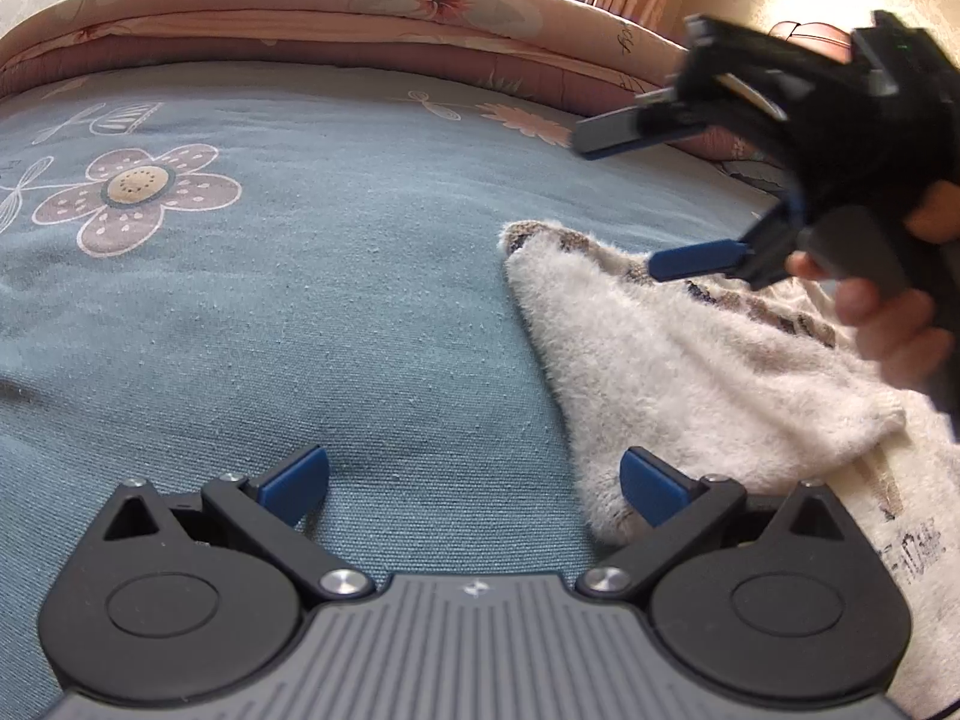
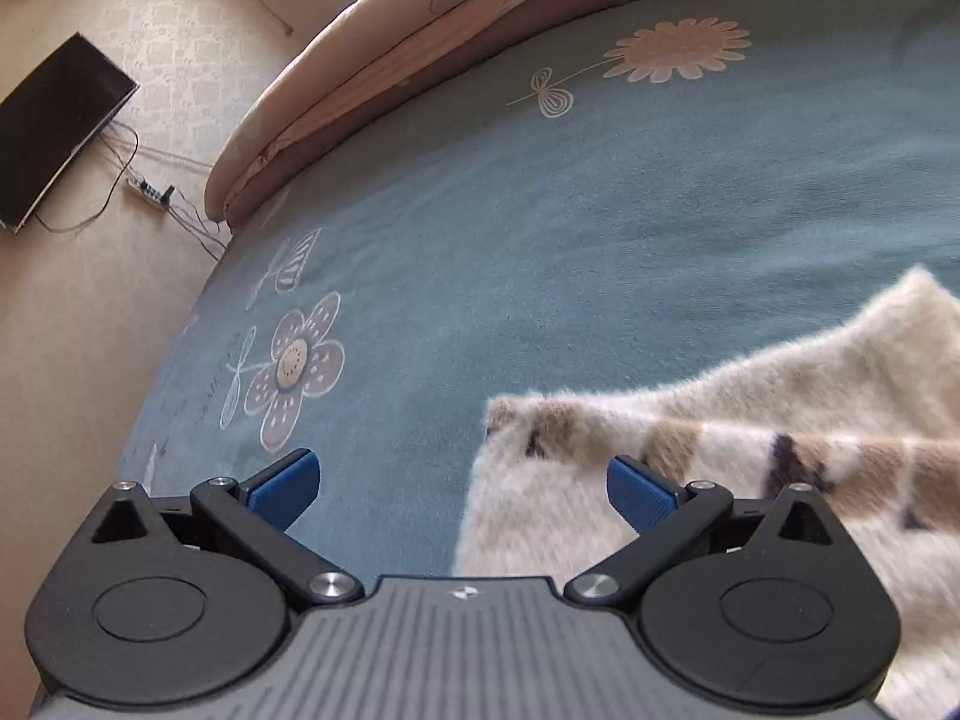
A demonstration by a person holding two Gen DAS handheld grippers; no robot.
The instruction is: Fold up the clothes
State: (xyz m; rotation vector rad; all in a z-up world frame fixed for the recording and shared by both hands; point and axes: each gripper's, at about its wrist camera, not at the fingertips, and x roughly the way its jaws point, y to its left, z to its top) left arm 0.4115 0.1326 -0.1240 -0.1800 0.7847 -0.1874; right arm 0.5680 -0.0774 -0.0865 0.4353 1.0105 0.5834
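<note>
Both wrist views look low across the bedsheet (image 1: 360, 300), seemingly close.

Dark printed lettering is showing on the pale fabric (image 1: 906, 546) at the left wrist view's right edge, too smeared to read; no other text is showing

- The right gripper (image 2: 462, 489) hangs over the blue bedsheet (image 2: 540, 228), its blue-padded jaws spread wide with nothing between them.
- A fluffy cream garment (image 2: 780, 420) with brown and dark markings lies on the bedsheet; its near corner sits just under the right-hand jaw.
- A purple flower print (image 2: 294, 360) lies left of the garment, well apart.
- A folded pink quilt (image 2: 372, 60) runs along the bedsheet's far edge.
- Beyond the bedsheet's left edge, a dark flat panel (image 2: 54, 126) and a power strip (image 2: 147, 189) with cables.
</note>
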